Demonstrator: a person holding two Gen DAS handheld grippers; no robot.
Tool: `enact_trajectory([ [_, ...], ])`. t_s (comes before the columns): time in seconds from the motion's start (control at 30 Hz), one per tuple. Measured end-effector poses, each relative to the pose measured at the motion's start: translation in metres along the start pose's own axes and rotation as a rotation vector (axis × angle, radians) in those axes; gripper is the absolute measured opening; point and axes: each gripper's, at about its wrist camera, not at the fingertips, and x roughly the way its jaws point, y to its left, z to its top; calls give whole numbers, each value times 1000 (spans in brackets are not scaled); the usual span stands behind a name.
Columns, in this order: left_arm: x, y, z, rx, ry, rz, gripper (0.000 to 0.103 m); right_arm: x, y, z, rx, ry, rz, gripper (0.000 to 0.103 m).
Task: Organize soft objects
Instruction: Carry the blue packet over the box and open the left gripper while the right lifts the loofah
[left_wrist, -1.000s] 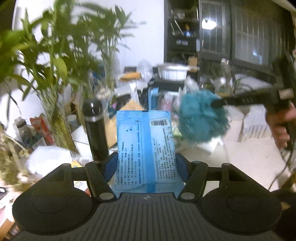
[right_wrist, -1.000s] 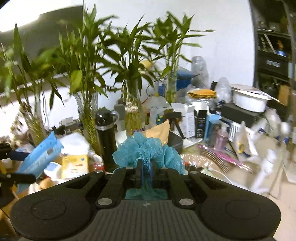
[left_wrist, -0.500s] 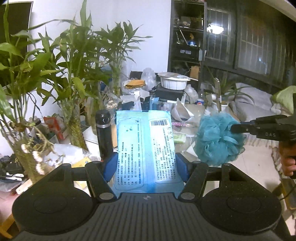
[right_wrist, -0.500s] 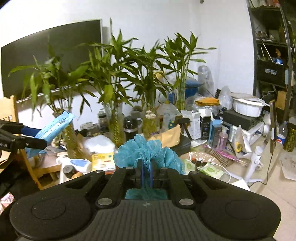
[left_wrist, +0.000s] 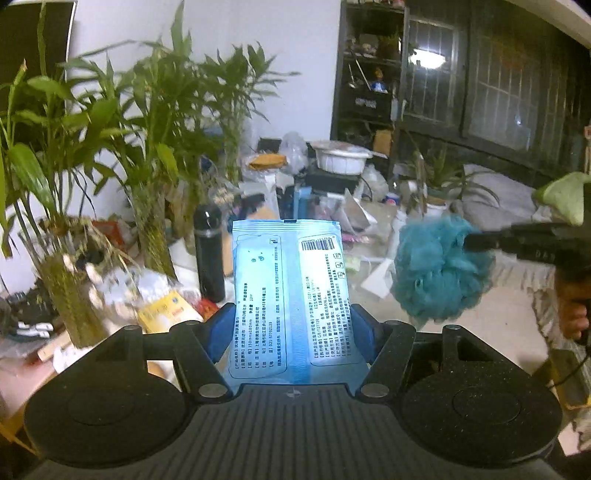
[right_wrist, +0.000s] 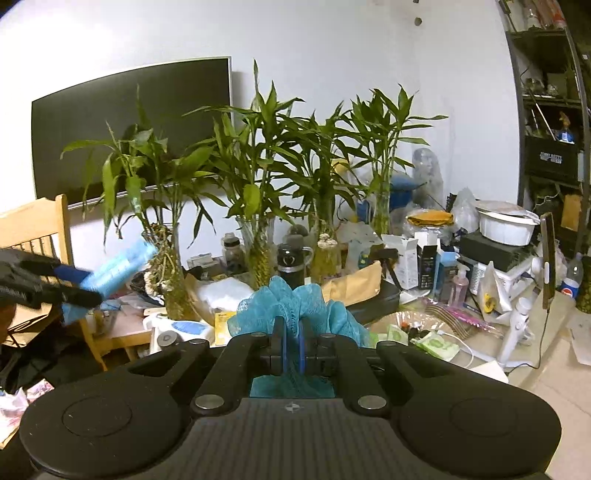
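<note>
My left gripper is shut on a flat light-blue wipes packet with black print and a barcode, held upright in the air. It also shows in the right wrist view at the far left. My right gripper is shut on a teal mesh bath sponge, also held up in the air. In the left wrist view the sponge hangs to the right of the packet, apart from it.
A cluttered table stands ahead with bamboo in glass vases, a black flask, boxes, a white bowl and a pump bottle. A wooden chair stands left. Dark shelves rise at the back.
Both grippers have pulled back and up from the table, each still holding its object. The table looks smaller and farther. The sponge has shifted right in the left wrist view.
</note>
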Motion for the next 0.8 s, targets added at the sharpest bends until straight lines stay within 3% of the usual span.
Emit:
enact_trajectory([
  [0.57,26,-39,-63,50,164,-108,65,-31,8,-5,-7,-12,11,8],
  [0.8,44,-54,-77,58,197,-237,72,-35,8,-2,-9,-27,12,7],
])
